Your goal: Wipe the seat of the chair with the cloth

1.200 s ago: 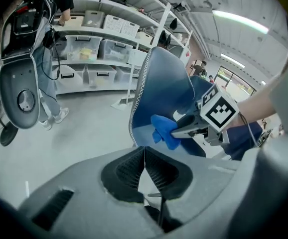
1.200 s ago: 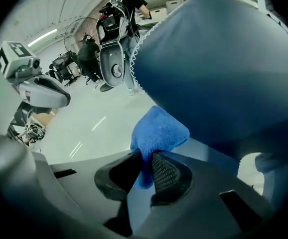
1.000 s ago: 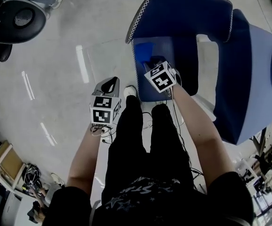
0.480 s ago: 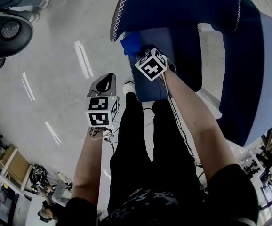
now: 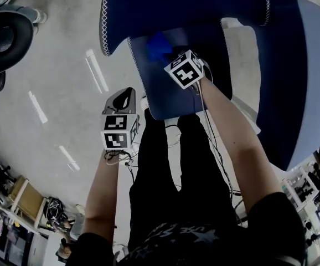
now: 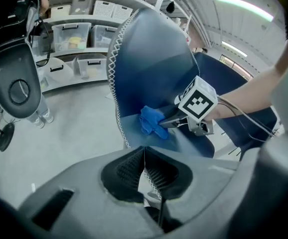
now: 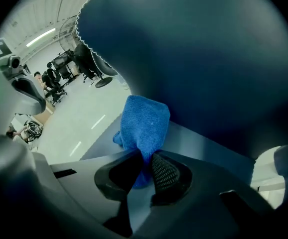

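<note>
1. Your legs (image 5: 171, 165) in dark trousers stand right at the front edge of the chair, with cables trailing on the floor (image 5: 66, 93) beside your feet.
2. Your left gripper (image 5: 124, 97) hangs over bare floor to the left of the chair. Its jaws are pressed together with nothing between them, and it touches neither the chair nor the cloth.
3. Your right gripper (image 5: 170, 55) reaches forward over the seat. Its jaws are clamped on a fold of the cloth, as the right gripper view shows (image 7: 146, 166).
4. The blue cloth (image 7: 144, 121) bunches up out of the jaws and lies on the seat near its left rear corner, close under the backrest. From the left gripper view it shows as a crumpled wad (image 6: 151, 122) at the tip of the right gripper (image 6: 165, 124).
5. The seat (image 5: 171, 93) is smooth dark blue, with white zigzag stitching along its left edge.
6. The backrest (image 5: 182, 4) rises behind the cloth, rounded and edged with the same stitching.
7. A black office chair (image 6: 14, 78) stands well apart to the left on the pale floor.
8. Behind it, shelves (image 6: 79, 29) hold clear storage bins.
</note>
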A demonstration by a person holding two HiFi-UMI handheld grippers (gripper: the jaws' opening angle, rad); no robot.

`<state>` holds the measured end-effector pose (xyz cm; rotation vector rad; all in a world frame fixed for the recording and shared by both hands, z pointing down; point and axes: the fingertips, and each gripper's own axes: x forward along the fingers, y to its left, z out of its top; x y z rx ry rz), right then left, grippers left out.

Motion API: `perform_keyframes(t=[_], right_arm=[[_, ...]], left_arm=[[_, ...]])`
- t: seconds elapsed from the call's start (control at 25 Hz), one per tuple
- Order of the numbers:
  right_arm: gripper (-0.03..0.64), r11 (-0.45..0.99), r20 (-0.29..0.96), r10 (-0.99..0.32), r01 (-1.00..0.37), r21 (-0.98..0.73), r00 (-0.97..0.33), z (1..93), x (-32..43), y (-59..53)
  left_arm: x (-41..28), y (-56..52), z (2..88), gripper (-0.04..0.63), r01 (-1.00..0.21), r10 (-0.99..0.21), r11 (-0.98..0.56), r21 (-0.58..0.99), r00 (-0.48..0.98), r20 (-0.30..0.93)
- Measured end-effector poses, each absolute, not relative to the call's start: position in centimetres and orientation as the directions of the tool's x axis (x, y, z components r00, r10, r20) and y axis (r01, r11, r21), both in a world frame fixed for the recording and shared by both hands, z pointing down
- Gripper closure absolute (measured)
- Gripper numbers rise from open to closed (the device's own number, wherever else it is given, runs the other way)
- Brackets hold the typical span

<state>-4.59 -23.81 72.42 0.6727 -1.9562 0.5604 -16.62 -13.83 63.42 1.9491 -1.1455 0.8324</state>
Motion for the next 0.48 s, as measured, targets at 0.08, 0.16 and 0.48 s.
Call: perform_keyframes(t=[0.08, 0.16, 0.48], right_arm=[[0.561, 0.726, 0.895, -0.234, -0.68, -0.099, -0.381, 72.6, -2.3, -24.1], [0.561, 0.702, 0.897, -0.261, -0.708, -0.078, -0.357, 72.5, -0.2, -24.4], [0.562, 0.577, 0.898, -0.347, -0.816, -0.024, -0.271, 72.1, 9.3, -25.7]], left_arm=[[-14.7, -14.1, 63.6, 0.574, -0.894, -0.432, -0.368, 0.255, 0.407, 0.805], [-13.1, -14.4, 63.5, 0.574, -0.885, -0.427, -0.391, 0.254, 0.419, 0.801], [-7.3, -14.4, 63.1, 0.574, -0.852, -0.396, -0.452, 0.263, 0.456, 0.797]])
